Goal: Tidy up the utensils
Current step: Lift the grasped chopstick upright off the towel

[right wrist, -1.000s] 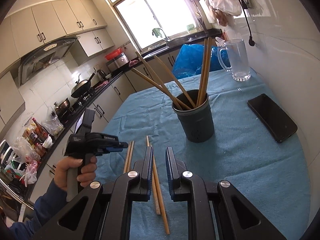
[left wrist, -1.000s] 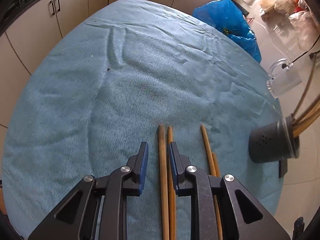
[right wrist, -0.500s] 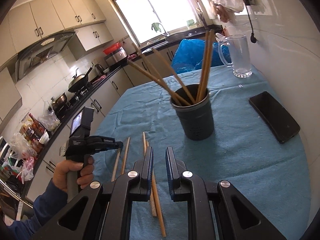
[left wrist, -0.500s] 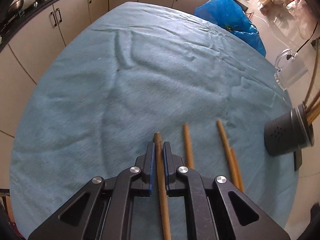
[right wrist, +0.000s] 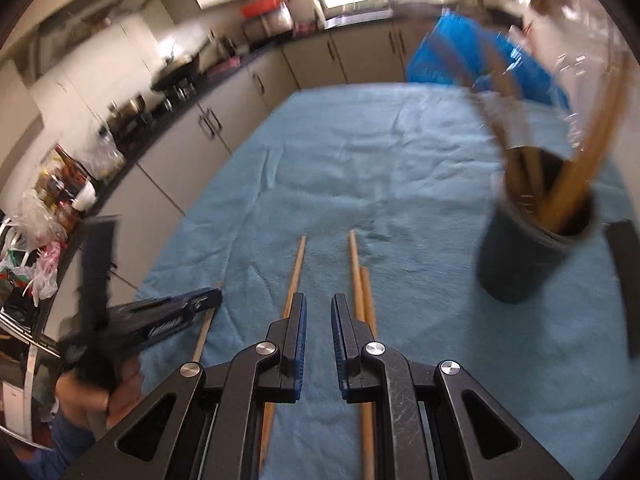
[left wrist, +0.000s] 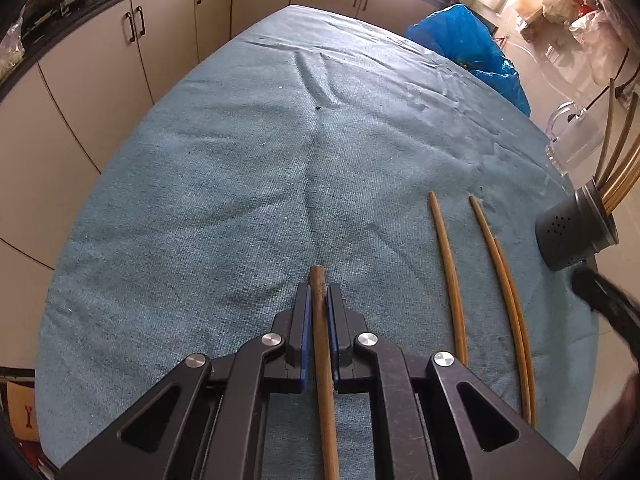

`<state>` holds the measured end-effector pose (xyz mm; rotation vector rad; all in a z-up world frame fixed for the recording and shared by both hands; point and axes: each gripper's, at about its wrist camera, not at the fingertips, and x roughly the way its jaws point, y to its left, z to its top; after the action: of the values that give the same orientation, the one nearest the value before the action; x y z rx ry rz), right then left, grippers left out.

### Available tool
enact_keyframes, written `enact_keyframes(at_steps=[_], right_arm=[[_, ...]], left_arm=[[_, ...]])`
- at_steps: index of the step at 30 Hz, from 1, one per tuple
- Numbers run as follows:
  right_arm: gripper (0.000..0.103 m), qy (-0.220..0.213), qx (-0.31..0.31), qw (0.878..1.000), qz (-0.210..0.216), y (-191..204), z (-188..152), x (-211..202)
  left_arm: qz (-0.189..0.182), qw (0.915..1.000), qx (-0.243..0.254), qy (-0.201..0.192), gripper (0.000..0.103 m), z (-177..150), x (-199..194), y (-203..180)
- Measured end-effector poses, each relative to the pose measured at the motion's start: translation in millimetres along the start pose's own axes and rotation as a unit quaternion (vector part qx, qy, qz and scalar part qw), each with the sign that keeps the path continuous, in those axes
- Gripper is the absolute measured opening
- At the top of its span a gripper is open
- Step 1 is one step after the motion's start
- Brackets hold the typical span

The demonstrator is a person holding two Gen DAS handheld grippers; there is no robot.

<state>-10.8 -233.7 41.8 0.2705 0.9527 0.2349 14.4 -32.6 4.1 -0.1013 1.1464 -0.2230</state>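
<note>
My left gripper [left wrist: 319,294] is shut on a brown wooden chopstick [left wrist: 322,356] and holds it above the blue cloth; it also shows at the left of the right wrist view [right wrist: 200,304]. Three more chopsticks lie on the cloth to its right: a single one [left wrist: 448,272] and a close pair [left wrist: 502,280]. In the right wrist view, my right gripper [right wrist: 319,312] is open and empty, low over the cloth between the single chopstick [right wrist: 295,276] and the pair [right wrist: 358,280]. The dark grey holder [right wrist: 532,248] with several chopsticks stands to the right, also in the left wrist view [left wrist: 576,228].
A blue cloth [left wrist: 240,160] covers the table. A clear glass mug [left wrist: 572,140] stands beyond the holder. A black phone [right wrist: 624,272] lies right of the holder. A blue bag [left wrist: 468,48] sits past the far edge. Kitchen cabinets [left wrist: 100,60] run along the left.
My left gripper shut on one chopstick and carried it left, away from the others. My right gripper moved forward and down over the chopsticks on the cloth, still open.
</note>
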Motion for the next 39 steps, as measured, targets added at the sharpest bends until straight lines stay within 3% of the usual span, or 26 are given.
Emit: enact_keyframes(at_steps=[9,17,19,21,24,30,35,39], right_arm=[[0.014,0.082,-0.004,0.995,-0.062,-8,40,85],[0.014,0.111,-0.037,0.989,-0.088,-4,46,108],[0.006,0.110,-0.040,0.989,-0.090,-2,46,110],[0.006,0.105,-0.042,0.990,-0.084,-1,46,109],[0.006,0.075,-0.031,0.995,-0.062,2,45,88],[0.006,-0.048,-0.046,0.997,-0.026,28,38,-4],[0.006,-0.173,-0.062,0.983,-0.006,48,3,-90],[0.006,-0.237,-0.072,0.969,-0.015,58,-29,-128]], left_arm=[[-0.011,0.9999,0.004,0.005,0.009,2,1,2],[-0.008,0.9999,0.006,0.012,0.008,15,7,-1],[-0.006,0.9999,0.009,0.010,0.007,20,10,-4],[-0.010,0.9999,0.004,0.007,0.007,24,11,-3],[-0.035,0.9994,-0.003,-0.004,0.007,24,1,-1],[-0.052,0.9946,-0.009,-0.089,0.007,21,-60,-7],[-0.057,0.9864,0.001,-0.154,0.007,11,-112,-18],[-0.054,0.9800,0.011,-0.191,0.007,0,-141,-29]])
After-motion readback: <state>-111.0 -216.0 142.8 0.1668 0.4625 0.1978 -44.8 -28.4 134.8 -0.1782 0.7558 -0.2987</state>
